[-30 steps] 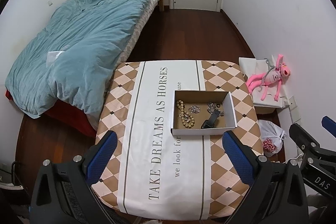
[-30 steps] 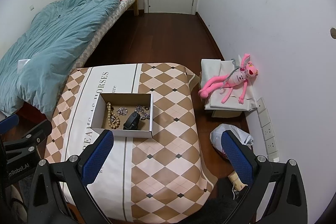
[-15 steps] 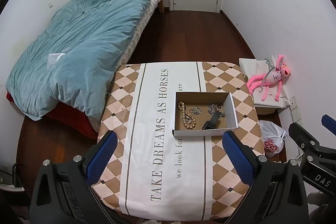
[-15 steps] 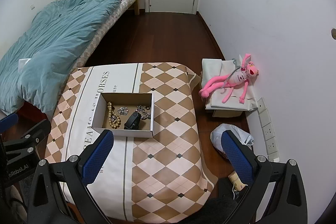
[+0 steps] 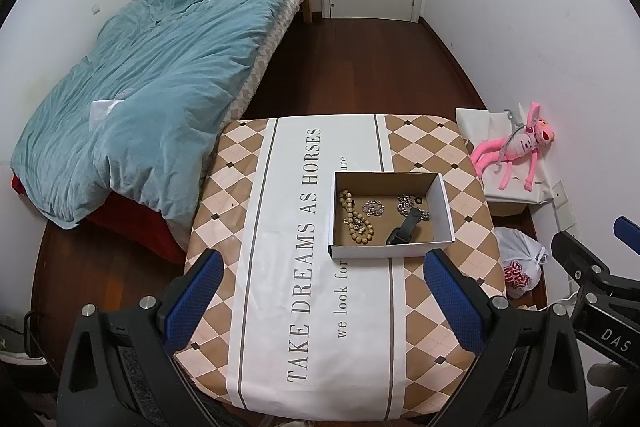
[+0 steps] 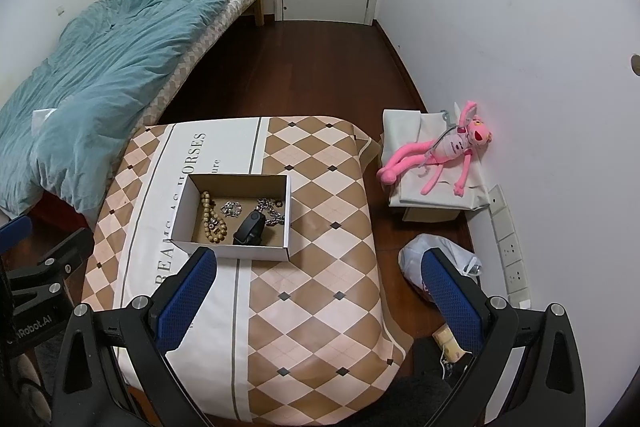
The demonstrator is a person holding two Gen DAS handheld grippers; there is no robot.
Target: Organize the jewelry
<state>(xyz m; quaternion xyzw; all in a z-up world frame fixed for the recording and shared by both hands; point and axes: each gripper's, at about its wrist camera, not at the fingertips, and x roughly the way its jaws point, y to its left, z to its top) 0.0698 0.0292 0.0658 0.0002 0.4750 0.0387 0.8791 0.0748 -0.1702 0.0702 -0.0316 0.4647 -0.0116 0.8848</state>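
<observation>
Teal duvet (image 5: pixel 148 87) lies heaped on the bed at far left, clear of the work. Left gripper (image 5: pixel 320 303) hangs high over the near table edge, jaws spread wide, holding nothing. Centre: the checked tablecloth (image 5: pixel 424 155) carries an open cardboard box (image 5: pixel 390 251) containing wooden beads (image 5: pixel 354 217), a silver chain (image 5: pixel 404 203), a small silver cluster (image 5: pixel 373 207) and a black wristband (image 5: pixel 404 230). Right gripper (image 6: pixel 318 297) likewise stands wide and empty, nearer the table's right side. Over the last second both views have drawn back slightly; contents unmoved. Judgement: jewelry is already boxed, so sorting is either finished or not begun. Far right, a pink plush toy (image 6: pixel 436 151) rests against the wall.
</observation>
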